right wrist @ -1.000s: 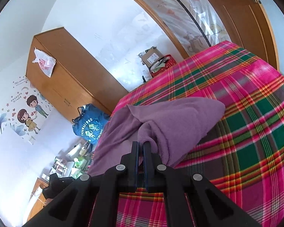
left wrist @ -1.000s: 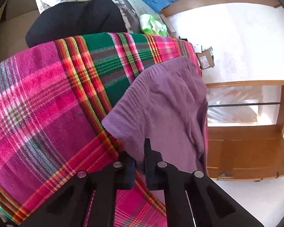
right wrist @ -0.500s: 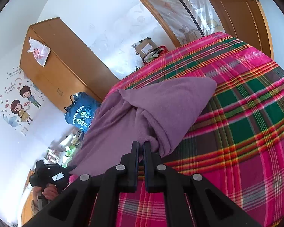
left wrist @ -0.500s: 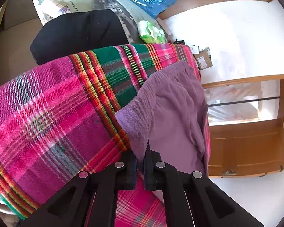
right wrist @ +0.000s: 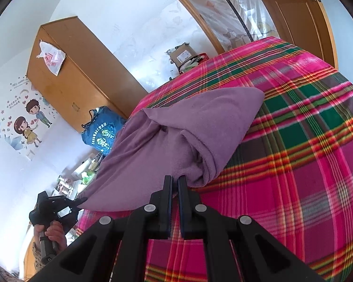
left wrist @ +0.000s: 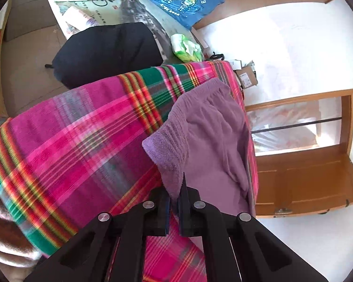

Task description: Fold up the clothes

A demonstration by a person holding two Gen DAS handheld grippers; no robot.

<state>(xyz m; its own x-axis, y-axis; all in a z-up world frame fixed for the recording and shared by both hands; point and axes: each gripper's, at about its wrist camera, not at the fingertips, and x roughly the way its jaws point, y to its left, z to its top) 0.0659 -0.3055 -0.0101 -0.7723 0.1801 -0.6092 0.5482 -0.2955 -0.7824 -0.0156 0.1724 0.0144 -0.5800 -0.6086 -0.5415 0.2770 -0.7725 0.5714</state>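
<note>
Currently both grippers pinch the same purple garment (left wrist: 207, 141), which is spread over a plaid blanket (left wrist: 70, 145). Left gripper (left wrist: 174, 202): jaws pressed together on a ribbed corner of the garment, which rises straight ahead of the jaws; the rest of the cloth runs forward and to the right, along the blanket's edge. Plaid blanket lies left of and below the jaws. A black bundle (left wrist: 106, 51) sits far ahead, beyond the blanket. Right gripper (right wrist: 174, 188): jaws closed on a bunched fold of the garment just ahead of the tips. Folded cloth extends forward and right to a rounded corner; a flatter layer stretches left toward the left gripper, held in a hand (right wrist: 56, 232).
</note>
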